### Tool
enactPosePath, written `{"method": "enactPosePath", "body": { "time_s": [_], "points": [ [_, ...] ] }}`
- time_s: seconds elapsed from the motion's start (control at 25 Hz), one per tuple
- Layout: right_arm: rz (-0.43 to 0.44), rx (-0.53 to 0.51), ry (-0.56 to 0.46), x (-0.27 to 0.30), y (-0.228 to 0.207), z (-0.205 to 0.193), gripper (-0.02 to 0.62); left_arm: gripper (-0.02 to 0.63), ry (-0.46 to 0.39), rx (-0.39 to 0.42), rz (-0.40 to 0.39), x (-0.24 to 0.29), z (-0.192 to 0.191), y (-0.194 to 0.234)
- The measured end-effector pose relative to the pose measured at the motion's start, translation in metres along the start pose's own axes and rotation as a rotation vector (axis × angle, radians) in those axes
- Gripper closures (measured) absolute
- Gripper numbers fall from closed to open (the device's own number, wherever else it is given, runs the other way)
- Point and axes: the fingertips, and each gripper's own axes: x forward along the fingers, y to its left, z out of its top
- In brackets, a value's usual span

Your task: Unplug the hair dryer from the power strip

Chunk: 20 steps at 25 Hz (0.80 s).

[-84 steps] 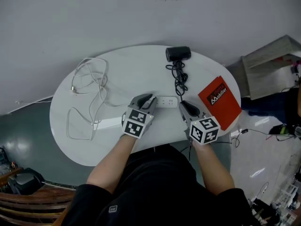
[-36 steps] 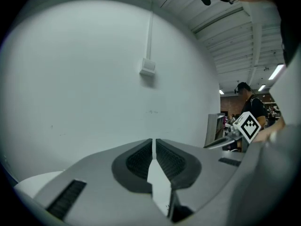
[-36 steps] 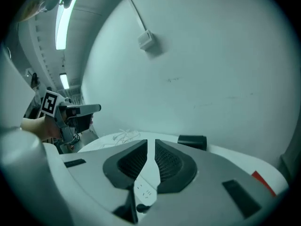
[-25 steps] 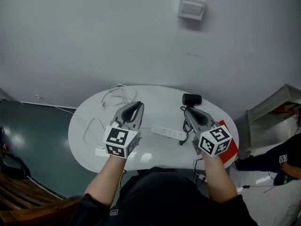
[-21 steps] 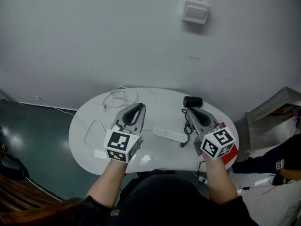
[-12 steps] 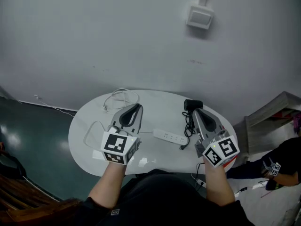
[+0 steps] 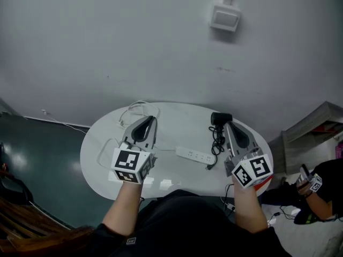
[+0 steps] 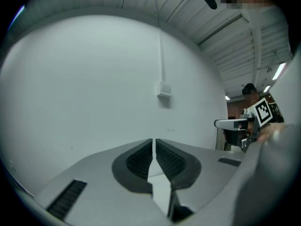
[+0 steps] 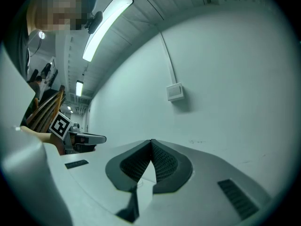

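Observation:
The white power strip (image 7: pixel 195 155) lies in the middle of the white oval table (image 7: pixel 171 175). The black hair dryer (image 7: pixel 220 118) lies at the table's far right, its black cord (image 7: pixel 216 139) bunched down to the strip's right end. I cannot tell whether the plug sits in a socket. My left gripper (image 7: pixel 150 119) (image 8: pixel 153 142) is held up left of the strip, shut and empty. My right gripper (image 7: pixel 227 125) (image 9: pixel 151 142) is held up right of the strip over the cord, shut and empty. Both gripper views look at the wall, not the table.
A white cable (image 7: pixel 131 111) lies looped on the table's left part. A wall box (image 7: pixel 224 17) (image 8: pixel 163 88) (image 9: pixel 175 92) hangs above the table. A person (image 7: pixel 316 194) crouches on the floor at the right. A wooden chair (image 7: pixel 32 234) is at the lower left.
Both grippers have risen from beside the power strip and now point at the wall. Over the last second the left one drifted slightly left and the right one slightly right.

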Motion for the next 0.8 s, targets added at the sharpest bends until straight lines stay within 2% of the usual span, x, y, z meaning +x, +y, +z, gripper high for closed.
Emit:
{"method": "enactPosePath", "body": {
  "time_s": [0.8],
  "points": [
    [0.036,0.011,0.036,-0.004,0.007,-0.014,0.561,0.58,-0.001,0.008,-0.037,-0.006,-0.011,-0.044]
  ]
}}
